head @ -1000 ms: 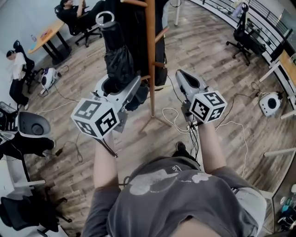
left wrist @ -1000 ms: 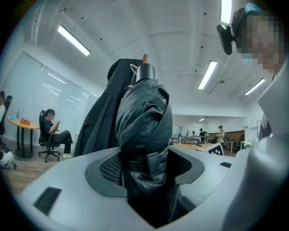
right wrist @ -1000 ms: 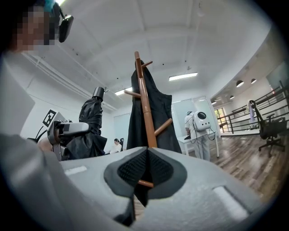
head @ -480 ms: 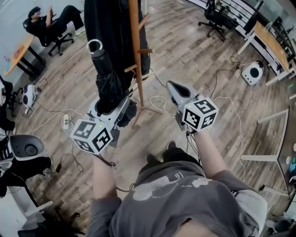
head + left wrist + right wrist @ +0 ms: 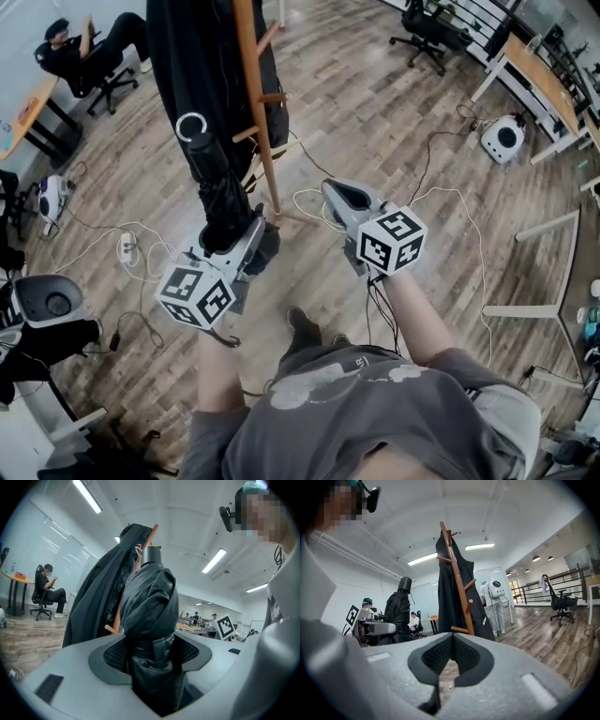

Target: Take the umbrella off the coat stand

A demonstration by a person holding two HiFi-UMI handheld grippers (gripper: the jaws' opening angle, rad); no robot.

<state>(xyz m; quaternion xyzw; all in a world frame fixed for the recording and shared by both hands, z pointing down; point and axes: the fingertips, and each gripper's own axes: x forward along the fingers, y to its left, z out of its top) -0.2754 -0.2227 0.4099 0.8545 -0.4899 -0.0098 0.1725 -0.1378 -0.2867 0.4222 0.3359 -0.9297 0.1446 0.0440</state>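
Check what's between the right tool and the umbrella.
In the head view, the coat stand rises between the right tool and the umbrella.

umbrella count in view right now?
1. Black folded umbrella clamped in the left tool, beside the coat stand; more may hide behind the hanging coat.

Grey T-shirt [image 5: 375, 412], pale chest print

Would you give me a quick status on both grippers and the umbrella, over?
Left gripper shut on umbrella, upright. Right gripper shut, empty. Umbrella clear of coat stand; coat hangs there. Nothing in the way.
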